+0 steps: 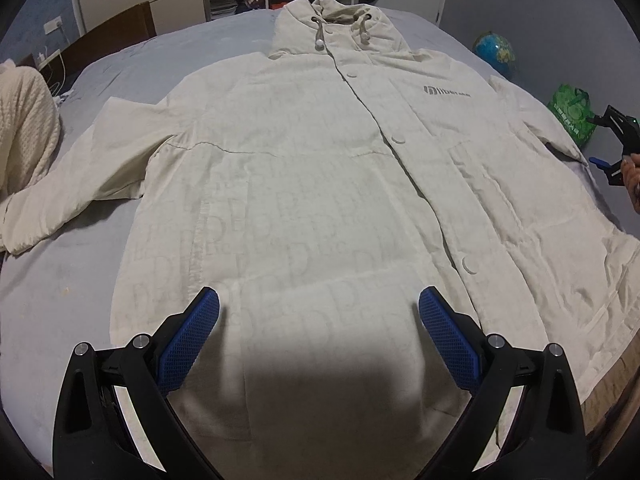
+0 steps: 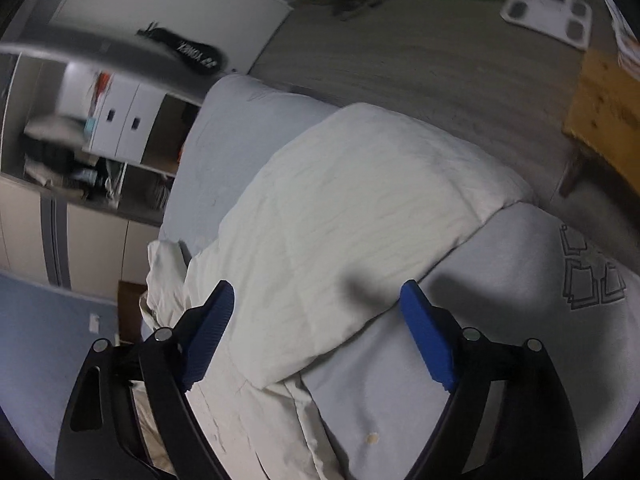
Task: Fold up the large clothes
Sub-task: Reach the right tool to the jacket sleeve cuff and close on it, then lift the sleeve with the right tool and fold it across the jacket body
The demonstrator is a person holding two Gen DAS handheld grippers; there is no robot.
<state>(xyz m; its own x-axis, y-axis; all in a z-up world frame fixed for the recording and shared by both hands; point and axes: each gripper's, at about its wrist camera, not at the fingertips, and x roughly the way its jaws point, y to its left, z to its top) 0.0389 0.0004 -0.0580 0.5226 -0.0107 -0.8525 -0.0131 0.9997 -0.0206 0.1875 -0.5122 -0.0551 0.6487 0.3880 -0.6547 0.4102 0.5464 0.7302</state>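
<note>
The left claw (image 1: 319, 308) hangs with its jaws spread wide and nothing between them, tilted down over the near hem of the cream hooded coat (image 1: 304, 184). The coat lies flat, front up, on the grey bed (image 1: 60, 280), its hood at the far end and sleeves spread. Bare sheet shows on the left; on the right the coat runs to the bed's edge. The right claw (image 2: 318, 304), jaws apart and empty, points down over the right sleeve (image 2: 360, 200).
</note>
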